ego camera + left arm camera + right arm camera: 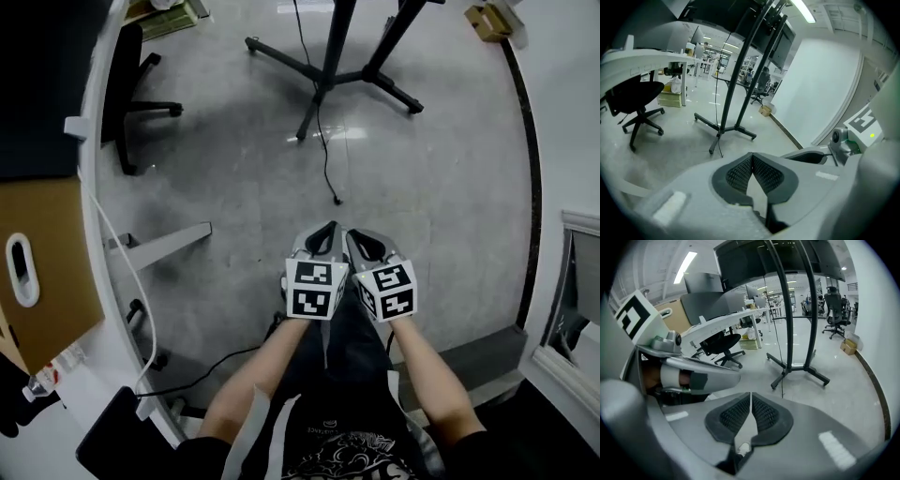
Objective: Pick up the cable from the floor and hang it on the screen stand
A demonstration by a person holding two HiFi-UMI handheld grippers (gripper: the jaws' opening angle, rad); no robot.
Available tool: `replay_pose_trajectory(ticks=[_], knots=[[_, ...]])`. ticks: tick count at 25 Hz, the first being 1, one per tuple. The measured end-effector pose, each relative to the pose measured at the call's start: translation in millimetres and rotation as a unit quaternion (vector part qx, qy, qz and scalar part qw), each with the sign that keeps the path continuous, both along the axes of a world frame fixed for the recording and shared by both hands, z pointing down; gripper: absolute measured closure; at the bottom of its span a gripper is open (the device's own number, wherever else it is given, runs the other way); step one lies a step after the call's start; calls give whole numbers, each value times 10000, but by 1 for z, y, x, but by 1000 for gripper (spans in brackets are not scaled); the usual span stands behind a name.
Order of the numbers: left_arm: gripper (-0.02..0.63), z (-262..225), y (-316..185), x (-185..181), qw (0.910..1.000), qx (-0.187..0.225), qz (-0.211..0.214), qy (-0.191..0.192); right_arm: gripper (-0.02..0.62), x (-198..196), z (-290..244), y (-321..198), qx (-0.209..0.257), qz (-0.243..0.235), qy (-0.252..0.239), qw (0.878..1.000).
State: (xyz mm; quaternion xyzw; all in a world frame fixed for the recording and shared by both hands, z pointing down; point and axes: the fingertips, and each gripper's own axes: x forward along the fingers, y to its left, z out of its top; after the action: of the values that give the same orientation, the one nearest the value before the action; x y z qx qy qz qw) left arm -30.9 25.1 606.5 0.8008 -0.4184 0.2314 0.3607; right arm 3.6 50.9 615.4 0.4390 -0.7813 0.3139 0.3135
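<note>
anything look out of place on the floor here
Yes: the black cable runs down the screen stand and its loose end trails onto the floor in front of the stand's base, rather than hanging tidily. Nothing looks spilled or broken.

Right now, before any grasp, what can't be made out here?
Screen stand: top cut off by the head view's upper edge.
Cable: its floor end is too small in every view to tell the plug.
Cable's upper end: lost against the dark screen in both gripper views.
</note>
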Motion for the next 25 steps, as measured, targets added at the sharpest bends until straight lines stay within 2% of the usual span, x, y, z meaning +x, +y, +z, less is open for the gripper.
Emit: replay_pose_trajectory(ticks=[6, 11, 15, 20, 25], knots=[[606, 74, -17, 1, 9994, -327, -127, -73, 571, 14, 86, -21, -413, -23, 63, 9991], [606, 138, -36, 0, 9983, -535, -156, -185, 568, 18, 160, -47, -574, -121, 149, 9982], [606, 182, -46, 3, 9971, -703, -177, -251, 565, 17, 215, -52, -810, -347, 174, 9960], [606, 238, -59, 6, 9955, -852, -202, -360, 555, 23, 288, -57, -1114, -541, 307, 9918], [606, 286, -75, 9, 9951, -887, -99, -418, 552, 29, 357, -67, -1421, -484, 419, 9878]])
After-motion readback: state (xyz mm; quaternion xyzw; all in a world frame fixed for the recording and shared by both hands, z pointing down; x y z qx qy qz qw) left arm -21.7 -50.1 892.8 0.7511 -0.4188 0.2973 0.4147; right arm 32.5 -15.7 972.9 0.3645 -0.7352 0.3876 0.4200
